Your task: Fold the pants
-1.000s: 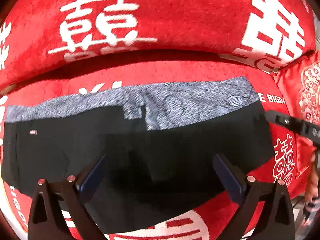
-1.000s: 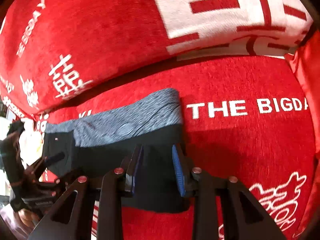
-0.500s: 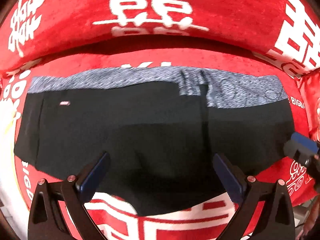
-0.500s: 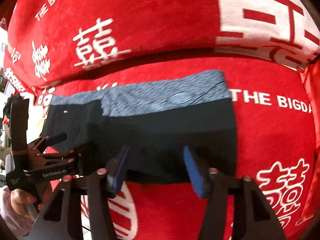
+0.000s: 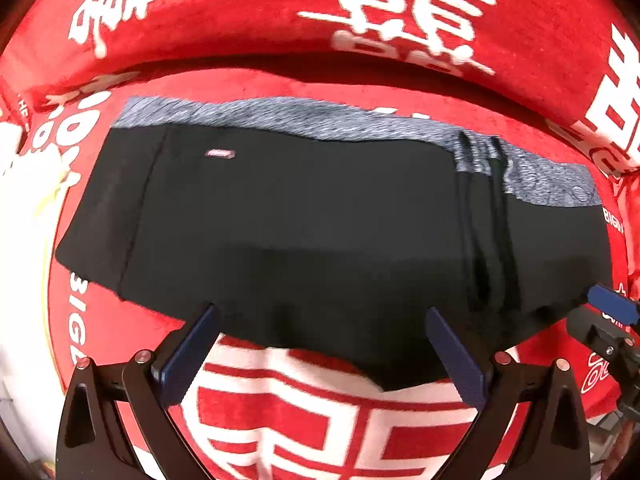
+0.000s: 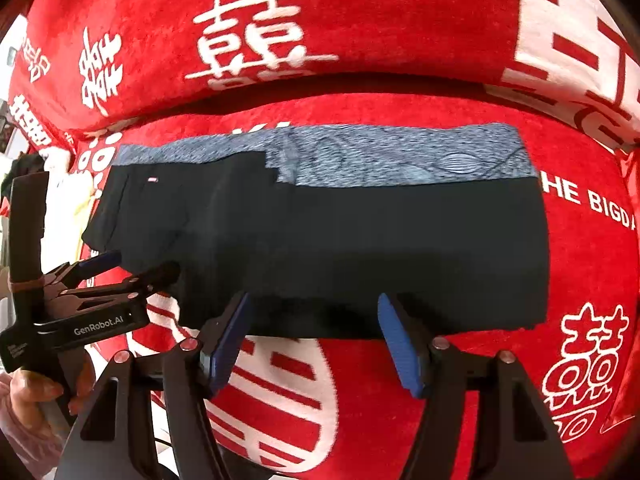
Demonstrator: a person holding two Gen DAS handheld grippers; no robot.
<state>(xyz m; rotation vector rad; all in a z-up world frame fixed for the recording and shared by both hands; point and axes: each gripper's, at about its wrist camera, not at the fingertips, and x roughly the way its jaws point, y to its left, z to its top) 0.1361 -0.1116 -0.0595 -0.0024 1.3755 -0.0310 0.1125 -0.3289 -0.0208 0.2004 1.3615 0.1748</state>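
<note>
Black pants (image 5: 320, 220) with a grey waistband (image 5: 360, 120) lie folded into a wide flat rectangle on the red blanket (image 5: 320, 408). My left gripper (image 5: 320, 314) hovers over the pants' near edge, open wide, nothing between its fingers. In the right wrist view the pants (image 6: 340, 240) fill the middle, waistband (image 6: 400, 156) at the far side. My right gripper (image 6: 314, 300) is above the near hem with its jaws opening and nothing between them. The left gripper (image 6: 138, 264) shows at the pants' left end. One blue pad of the right gripper (image 5: 612, 304) shows at the right end.
A red back cushion (image 6: 320, 32) with white characters rises behind the seat. A person's hand (image 6: 28, 392) holds the left gripper's handle. Something white (image 5: 28, 168) lies beyond the blanket's left edge. A red patterned pillow (image 6: 634, 184) sits at the right.
The right gripper's jaws have widened and let go of the pants' near edge. Both grippers have slid left along the pants and back toward the near hem.
</note>
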